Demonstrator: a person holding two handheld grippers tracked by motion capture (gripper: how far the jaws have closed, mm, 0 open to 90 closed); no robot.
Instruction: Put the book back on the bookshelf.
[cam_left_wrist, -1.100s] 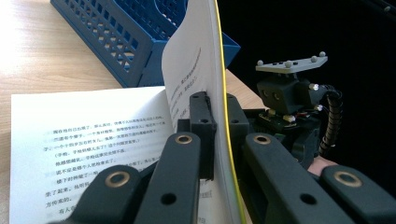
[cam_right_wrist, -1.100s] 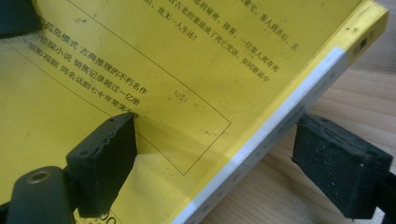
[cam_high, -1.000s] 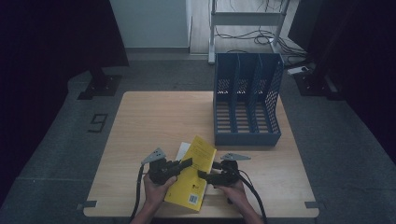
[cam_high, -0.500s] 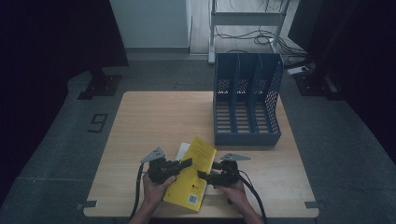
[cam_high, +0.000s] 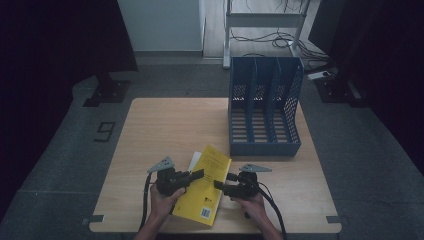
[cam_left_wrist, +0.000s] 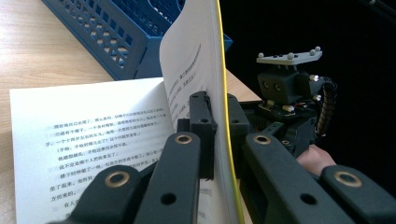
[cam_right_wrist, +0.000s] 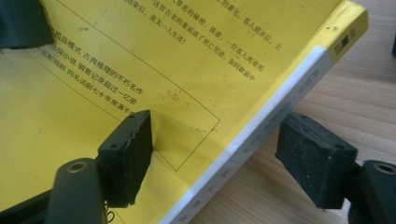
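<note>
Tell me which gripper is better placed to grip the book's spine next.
The right gripper: its jaws, just closing, straddle the spine of the book. The left gripper is shut on the cover.

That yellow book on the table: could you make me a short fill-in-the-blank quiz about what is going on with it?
1. The left tool is shut on the book's raised ____ cover.
2. The right tool's pads straddle the book's ____ without pressing on it.
3. Behind the book stands a ____ file rack with its slots empty.
4. Inside, the open page carries printed ____.

Missing words: yellow; spine; blue; text
</note>
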